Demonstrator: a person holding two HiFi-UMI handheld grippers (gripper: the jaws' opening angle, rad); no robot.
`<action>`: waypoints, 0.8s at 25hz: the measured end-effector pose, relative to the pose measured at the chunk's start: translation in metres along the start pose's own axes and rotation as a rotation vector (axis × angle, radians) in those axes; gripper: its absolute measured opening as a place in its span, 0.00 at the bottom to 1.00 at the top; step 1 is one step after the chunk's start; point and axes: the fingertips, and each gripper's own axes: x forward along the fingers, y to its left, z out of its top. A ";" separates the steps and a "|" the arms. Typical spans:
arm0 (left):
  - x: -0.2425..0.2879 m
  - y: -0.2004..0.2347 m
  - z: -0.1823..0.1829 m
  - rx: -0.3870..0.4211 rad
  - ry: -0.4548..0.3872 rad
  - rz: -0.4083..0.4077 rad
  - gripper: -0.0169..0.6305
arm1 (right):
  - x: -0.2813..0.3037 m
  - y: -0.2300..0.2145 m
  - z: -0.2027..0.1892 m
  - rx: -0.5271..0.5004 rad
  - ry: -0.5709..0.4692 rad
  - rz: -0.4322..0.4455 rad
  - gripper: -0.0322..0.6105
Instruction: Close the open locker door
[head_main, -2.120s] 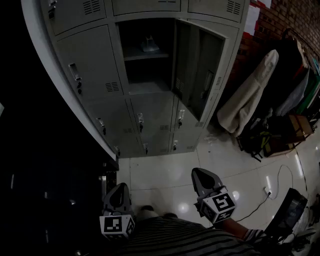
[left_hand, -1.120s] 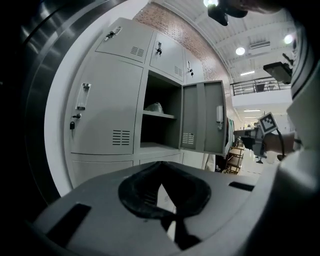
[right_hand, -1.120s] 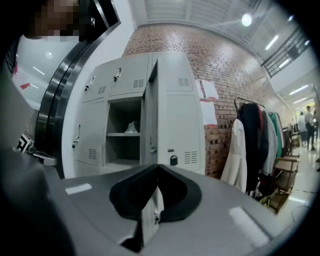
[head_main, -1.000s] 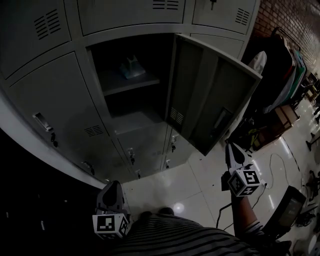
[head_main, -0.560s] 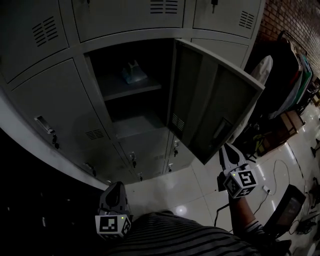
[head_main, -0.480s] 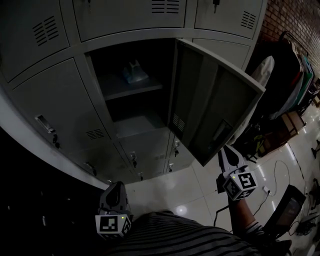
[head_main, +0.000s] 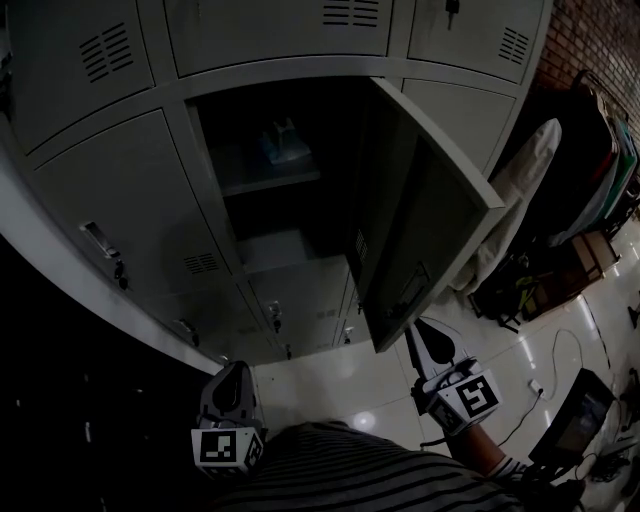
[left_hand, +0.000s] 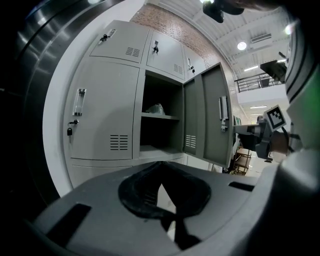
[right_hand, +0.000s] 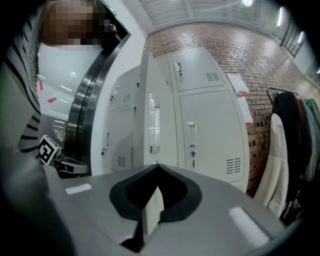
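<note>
The open locker door (head_main: 432, 215) stands out from the grey locker bank (head_main: 110, 190), swung partway toward its frame. Behind it the dark compartment (head_main: 270, 200) holds a shelf with a small pale item (head_main: 276, 138). My right gripper (head_main: 416, 328) is shut and empty, its tip at the door's outer face just beside the lower free corner, below the handle (head_main: 412, 280). The right gripper view shows the door (right_hand: 149, 120) nearly edge-on, straight ahead of the shut right gripper (right_hand: 156, 166). My left gripper (head_main: 232, 384) hangs low by my body, shut and empty, and it faces the lockers (left_hand: 107, 120).
Coats (head_main: 525, 185) hang on a rack to the right, with bags (head_main: 525, 285) on the glossy floor below. A cable (head_main: 553, 350) and a dark device (head_main: 572, 420) lie at the lower right. A dark wall panel (head_main: 70, 400) fills the left.
The door has swung further toward the lockers and looks narrower. My right gripper has moved left and down along with its lower corner. The left gripper has stayed in place.
</note>
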 end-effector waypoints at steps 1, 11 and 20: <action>-0.001 0.002 0.000 -0.003 0.000 0.006 0.03 | 0.003 0.010 0.001 -0.001 0.001 0.028 0.05; -0.021 0.028 -0.005 -0.014 -0.003 0.075 0.03 | 0.056 0.097 0.003 -0.021 0.019 0.270 0.05; -0.050 0.066 -0.009 -0.036 -0.002 0.168 0.03 | 0.125 0.150 0.012 -0.072 0.025 0.350 0.05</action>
